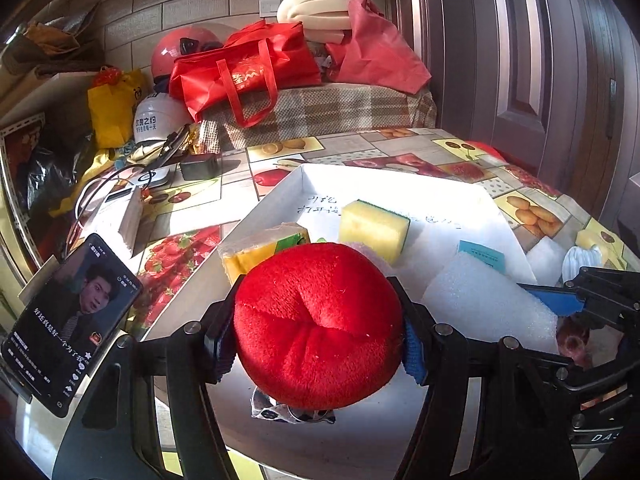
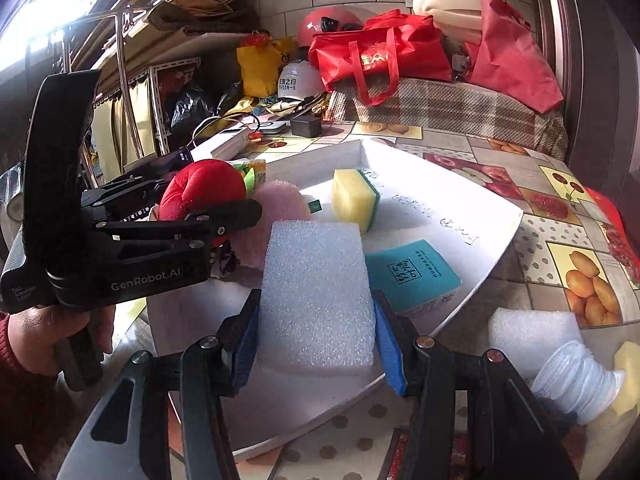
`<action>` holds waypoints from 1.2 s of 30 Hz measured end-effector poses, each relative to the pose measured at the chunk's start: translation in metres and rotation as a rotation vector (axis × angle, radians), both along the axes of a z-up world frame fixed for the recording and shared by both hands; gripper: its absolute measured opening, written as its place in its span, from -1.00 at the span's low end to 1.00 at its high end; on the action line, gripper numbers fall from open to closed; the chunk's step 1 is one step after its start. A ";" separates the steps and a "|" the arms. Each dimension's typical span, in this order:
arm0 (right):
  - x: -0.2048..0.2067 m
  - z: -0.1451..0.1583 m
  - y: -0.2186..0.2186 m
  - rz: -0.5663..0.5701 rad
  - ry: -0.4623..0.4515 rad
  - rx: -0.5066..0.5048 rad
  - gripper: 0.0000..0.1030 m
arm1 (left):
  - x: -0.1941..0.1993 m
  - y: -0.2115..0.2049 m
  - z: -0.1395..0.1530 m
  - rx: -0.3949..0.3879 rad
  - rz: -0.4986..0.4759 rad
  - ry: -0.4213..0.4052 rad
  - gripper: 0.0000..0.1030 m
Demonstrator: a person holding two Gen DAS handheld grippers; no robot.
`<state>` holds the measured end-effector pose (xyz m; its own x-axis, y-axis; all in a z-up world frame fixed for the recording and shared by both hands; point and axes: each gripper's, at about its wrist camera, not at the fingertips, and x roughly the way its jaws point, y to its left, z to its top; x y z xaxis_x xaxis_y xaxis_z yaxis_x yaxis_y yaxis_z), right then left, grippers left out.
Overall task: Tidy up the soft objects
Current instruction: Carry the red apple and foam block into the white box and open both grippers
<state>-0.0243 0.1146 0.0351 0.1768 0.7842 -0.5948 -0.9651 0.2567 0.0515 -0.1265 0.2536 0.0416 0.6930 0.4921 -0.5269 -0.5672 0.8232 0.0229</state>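
Observation:
My left gripper (image 1: 318,330) is shut on a red plush ball (image 1: 320,324), held over the near end of a white tray (image 1: 400,184); the ball also shows in the right wrist view (image 2: 200,192). My right gripper (image 2: 316,328) is shut on a white foam block (image 2: 316,296), held over the tray (image 2: 472,216). The block also shows in the left wrist view (image 1: 488,300). In the tray lie a yellow sponge with a green back (image 2: 354,198), a teal packet (image 2: 412,274), a pink fluffy cloth (image 2: 280,204) and a yellow-green pack (image 1: 260,250).
A fruit-print tablecloth (image 2: 560,208) covers the table. More white foam (image 2: 532,330) and a ribbed white piece (image 2: 576,384) lie right of the tray. A phone (image 1: 68,320) stands at the left. Red bags (image 1: 244,68), helmets and chargers crowd the back.

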 end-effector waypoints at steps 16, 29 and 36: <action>0.018 0.000 0.026 -0.164 -0.024 -0.022 0.37 | 0.001 0.018 0.001 -0.012 0.103 -0.011 0.49; 0.021 0.009 0.013 -0.223 -0.044 0.047 1.00 | -0.031 0.003 0.015 0.105 0.192 -0.167 1.00; 0.009 0.017 0.004 -0.214 -0.110 0.122 1.00 | -0.040 -0.004 0.019 0.145 0.214 -0.217 1.00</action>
